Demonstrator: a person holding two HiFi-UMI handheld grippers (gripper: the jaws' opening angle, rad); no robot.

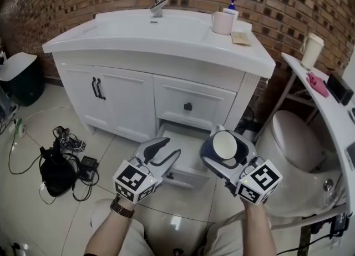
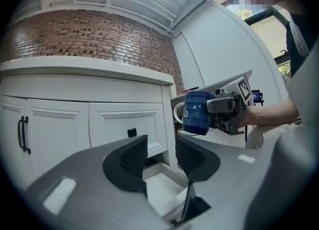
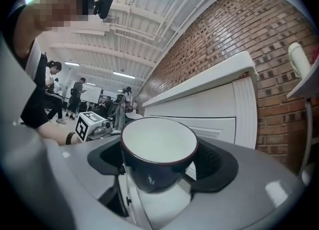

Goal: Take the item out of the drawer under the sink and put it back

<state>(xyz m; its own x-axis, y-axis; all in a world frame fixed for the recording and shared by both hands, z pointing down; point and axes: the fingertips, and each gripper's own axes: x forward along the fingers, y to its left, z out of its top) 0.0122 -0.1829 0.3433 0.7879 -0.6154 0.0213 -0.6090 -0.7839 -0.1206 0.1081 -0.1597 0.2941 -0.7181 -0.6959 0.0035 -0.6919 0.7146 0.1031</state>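
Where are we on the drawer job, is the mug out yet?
Done: the lower drawer stands open and the blue mug is out, above it. In hand: the right gripper has its jaws clamped on the mug; the left gripper is open and empty. Left: lower the mug back into the drawer, release, and probably shut it.

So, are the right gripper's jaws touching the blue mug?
Touching. The right gripper view shows the blue mug clamped between both jaws, no gap.

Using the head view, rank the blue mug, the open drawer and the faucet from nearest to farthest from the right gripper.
1. Blue mug, held by the right gripper.
2. Open drawer, just ahead and lower.
3. Faucet, far back, atop the sink.
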